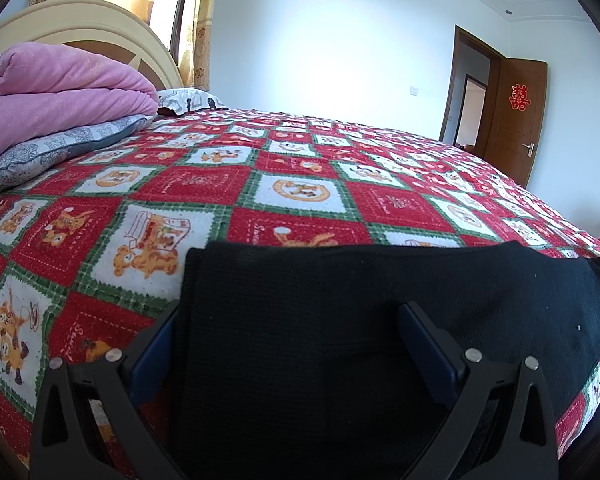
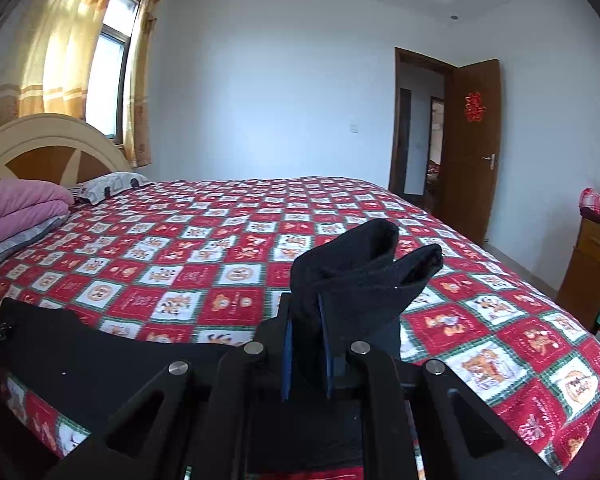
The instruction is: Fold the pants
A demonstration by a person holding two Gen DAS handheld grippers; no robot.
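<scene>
The black pants (image 1: 340, 288) lie flat along the near edge of the bed, on a red, white and green checked bedspread (image 1: 300, 184). My left gripper (image 1: 290, 320) is open, its jaws wide over the pants: the left finger (image 1: 156, 344) is at the cloth's left edge, the right finger (image 1: 424, 336) on top of it. In the right wrist view my right gripper (image 2: 306, 308) is shut on the bunched leg end of the pants (image 2: 360, 276), which sticks up past the fingertips. The rest of the pants (image 2: 80, 352) stretches flat to the left.
A folded pink quilt (image 1: 60, 88) on grey patterned pillows (image 1: 60, 144) lies by the headboard (image 2: 48, 140) at far left. An open brown door (image 2: 472, 152) stands at the right. A wooden cabinet (image 2: 592, 264) with a checked cloth sits beside the bed's right end.
</scene>
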